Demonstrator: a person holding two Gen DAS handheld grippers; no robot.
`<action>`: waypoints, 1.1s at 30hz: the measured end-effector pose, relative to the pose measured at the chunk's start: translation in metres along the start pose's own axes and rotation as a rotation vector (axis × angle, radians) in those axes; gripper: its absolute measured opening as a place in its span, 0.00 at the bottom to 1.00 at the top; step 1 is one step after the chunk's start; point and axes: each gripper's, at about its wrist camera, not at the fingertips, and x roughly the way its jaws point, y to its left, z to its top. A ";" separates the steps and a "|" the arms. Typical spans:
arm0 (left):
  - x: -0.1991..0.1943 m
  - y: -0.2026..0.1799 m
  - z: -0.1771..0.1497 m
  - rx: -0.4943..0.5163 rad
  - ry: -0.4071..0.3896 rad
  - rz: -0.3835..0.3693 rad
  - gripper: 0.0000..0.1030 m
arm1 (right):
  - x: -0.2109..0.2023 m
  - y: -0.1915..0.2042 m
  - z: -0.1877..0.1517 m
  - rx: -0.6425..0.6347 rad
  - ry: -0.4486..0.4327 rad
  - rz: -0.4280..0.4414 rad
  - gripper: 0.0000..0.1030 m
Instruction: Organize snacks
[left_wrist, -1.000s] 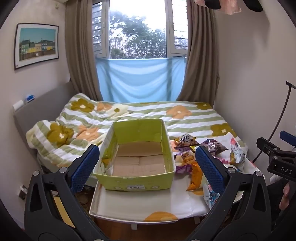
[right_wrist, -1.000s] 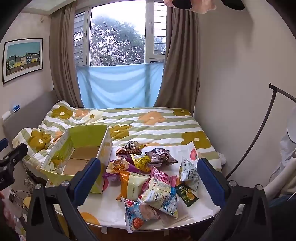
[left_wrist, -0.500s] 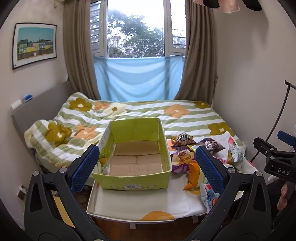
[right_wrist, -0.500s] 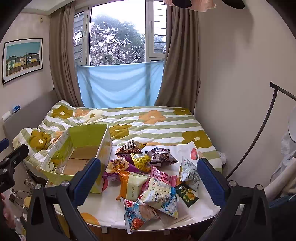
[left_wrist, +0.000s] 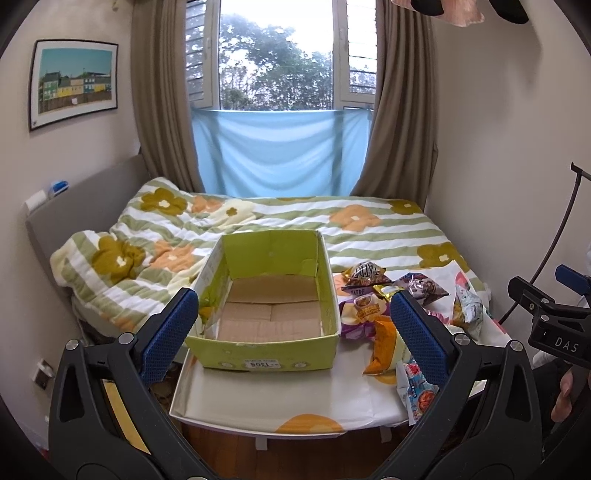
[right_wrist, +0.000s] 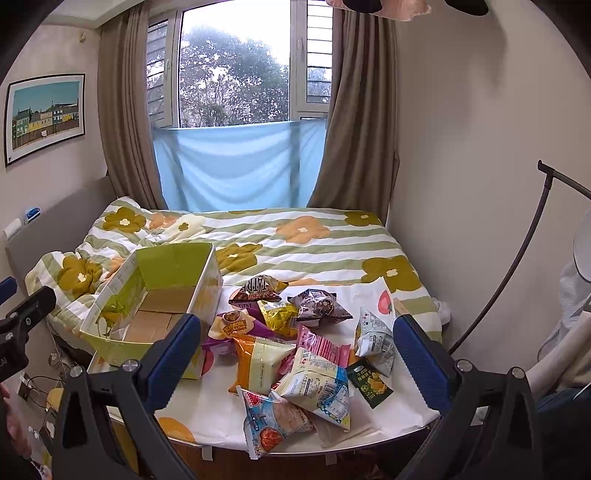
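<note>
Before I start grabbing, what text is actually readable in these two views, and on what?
"DAS": on the black body of the right gripper, seen from the left wrist camera.
"1308", printed upside down: on the white sticker on the green box front wall.
"TATRE", approximately, since the bag is crumpled: on the brown snack bag.
All other snack packets: print too small or blurred to read.

On the desk (right_wrist: 207, 413), which stands at the foot of the bed (right_wrist: 303, 251), an open box (left_wrist: 266, 354) sits to the left with nothing in it, and a heap of snack packets (right_wrist: 295, 354) lies just to its right, some overlapping, the nearest reaching the front edge.
</note>
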 end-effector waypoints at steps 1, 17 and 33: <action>0.000 -0.001 0.000 0.003 0.000 0.005 1.00 | 0.000 0.000 0.000 0.000 -0.001 0.001 1.00; -0.002 -0.004 -0.001 0.000 0.017 -0.002 1.00 | -0.002 -0.001 0.000 0.002 0.005 0.008 1.00; 0.002 -0.003 0.000 -0.003 0.029 -0.015 1.00 | -0.003 -0.003 -0.001 0.002 0.009 0.010 1.00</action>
